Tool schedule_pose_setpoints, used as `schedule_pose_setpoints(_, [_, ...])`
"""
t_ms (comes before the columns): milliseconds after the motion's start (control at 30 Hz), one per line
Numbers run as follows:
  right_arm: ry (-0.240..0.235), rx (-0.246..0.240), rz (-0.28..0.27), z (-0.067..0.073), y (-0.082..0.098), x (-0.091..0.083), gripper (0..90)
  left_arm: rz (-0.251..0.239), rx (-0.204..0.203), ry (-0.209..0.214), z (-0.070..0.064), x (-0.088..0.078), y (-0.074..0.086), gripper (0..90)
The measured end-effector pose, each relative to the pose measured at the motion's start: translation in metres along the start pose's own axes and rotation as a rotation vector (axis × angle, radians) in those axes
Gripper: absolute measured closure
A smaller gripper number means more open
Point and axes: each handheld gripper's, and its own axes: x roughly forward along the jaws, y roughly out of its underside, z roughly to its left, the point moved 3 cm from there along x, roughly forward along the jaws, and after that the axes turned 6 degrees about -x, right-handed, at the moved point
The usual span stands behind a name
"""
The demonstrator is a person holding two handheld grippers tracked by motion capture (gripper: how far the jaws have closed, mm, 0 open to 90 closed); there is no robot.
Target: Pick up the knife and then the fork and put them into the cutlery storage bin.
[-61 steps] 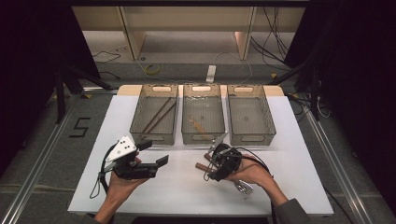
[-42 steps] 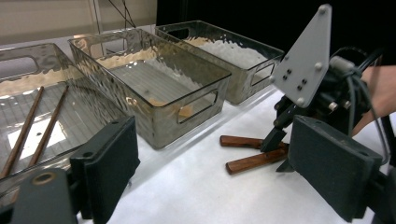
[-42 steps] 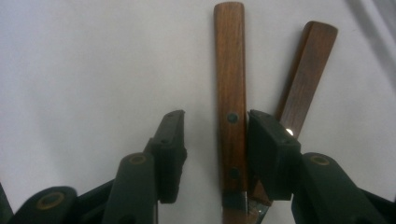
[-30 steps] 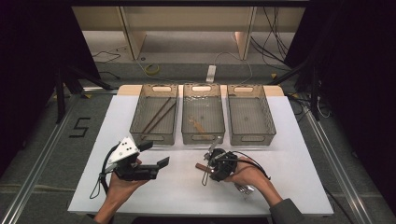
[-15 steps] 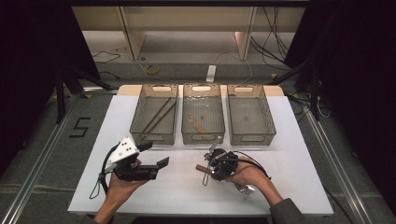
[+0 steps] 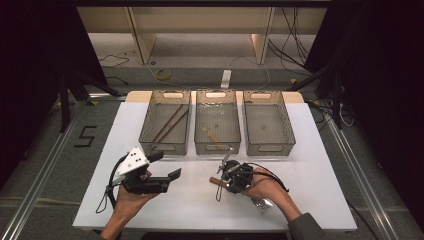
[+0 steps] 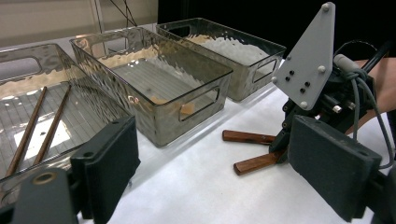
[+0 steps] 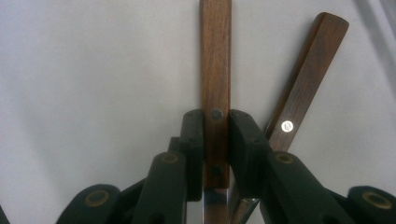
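Spreading across most of the high view, the white table (image 6: 165, 215) carries three clear plastic bins in a row at its far edge: the left bin (image 6: 166, 129) holds a pair of brown chopsticks (image 6: 170, 123), the middle bin (image 6: 217, 128) holds a wooden-handled utensil, too small to name surely, and the right bin (image 6: 268, 129) looks empty. Nearer the person, the left gripper (image 6: 165, 166) hovers off the table with its jaws wide apart and nothing between them. The right gripper (image 8: 215, 140) points down at the tabletop, and its jaws have just been closing; the pads now pinch the wooden handle of a table knife (image 8: 215, 70) from both sides, near where handle meets blade. A second wood-handled piece of cutlery (image 8: 303, 79) lies touching it, angled off to one side. The knife should be stiff and fairly light, its steel slippery, so the handle is the sensible grip. Lifting may drag the neighbour along.
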Motion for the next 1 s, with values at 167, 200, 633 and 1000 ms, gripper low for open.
schedule_pose_setpoints(167, [-0.003,-0.015,-0.003,0.0,0.001,-0.002,76.9,-0.001,0.0,0.0,0.0,0.0,0.0,15.8])
schedule_pose_setpoints(200, [-0.002,-0.013,-0.014,-0.001,0.0,-0.004,76.9,0.0,0.001,-0.001,0.0,0.0,0.0,15.8])
schedule_pose_setpoints(633, [-0.029,0.029,-0.086,-0.009,0.005,-0.018,77.0,-0.004,-0.002,-0.002,0.0,0.0,0.0,15.8])
schedule_pose_setpoints(1000, [-0.026,0.044,-0.121,-0.011,0.005,-0.023,77.1,-0.005,-0.004,-0.003,0.0,0.0,0.0,15.8])
